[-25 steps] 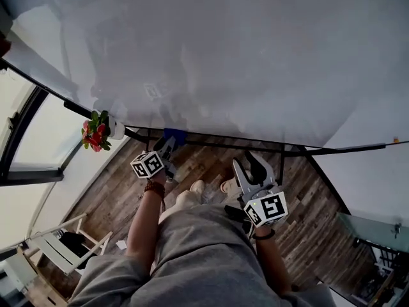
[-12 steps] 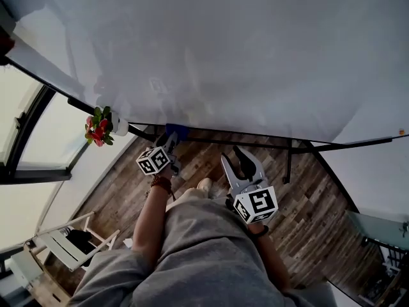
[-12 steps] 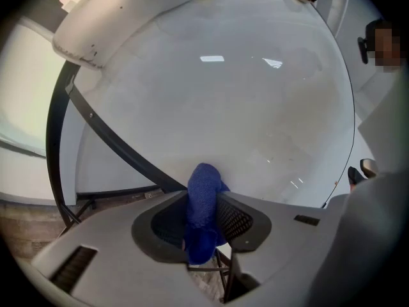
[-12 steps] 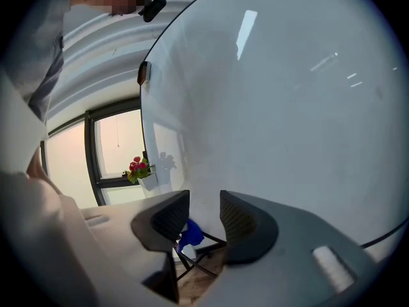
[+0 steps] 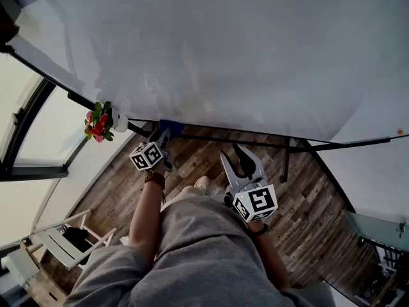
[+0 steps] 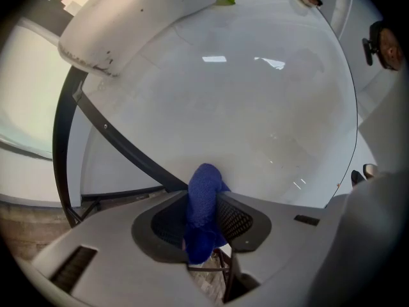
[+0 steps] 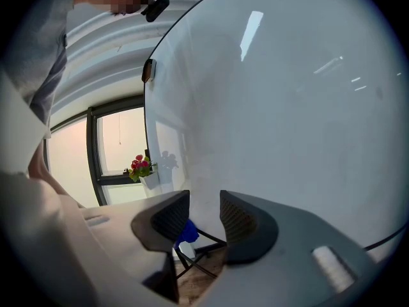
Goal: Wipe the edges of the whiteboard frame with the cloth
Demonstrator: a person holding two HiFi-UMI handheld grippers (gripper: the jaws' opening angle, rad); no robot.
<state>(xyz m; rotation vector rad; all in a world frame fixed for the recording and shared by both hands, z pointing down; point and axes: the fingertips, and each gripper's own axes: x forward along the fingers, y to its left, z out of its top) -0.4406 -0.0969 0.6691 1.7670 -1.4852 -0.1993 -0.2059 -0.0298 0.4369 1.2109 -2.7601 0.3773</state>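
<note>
The whiteboard (image 5: 243, 50) fills the upper head view, and its black bottom frame (image 5: 255, 137) runs across below it. My left gripper (image 5: 167, 134) is shut on a blue cloth (image 5: 171, 126) and holds it against that bottom frame near the left corner. In the left gripper view the cloth (image 6: 204, 200) bulges up between the two pads, in front of the dark frame (image 6: 121, 147). My right gripper (image 5: 231, 152) hangs open and empty over the floor, short of the board. In the right gripper view its pads (image 7: 171, 217) stand apart with the cloth (image 7: 188, 233) visible far beyond them.
A white pot of red flowers (image 5: 99, 121) hangs by the board's lower left corner. The stand's black legs (image 5: 285, 162) reach down to the wooden floor (image 5: 313, 197). A white chair (image 5: 64, 238) stands lower left, beside a dark-framed window (image 5: 32, 139).
My left gripper has slid slightly left along the bottom frame, still holding the cloth. The right gripper has drifted left, still open.
</note>
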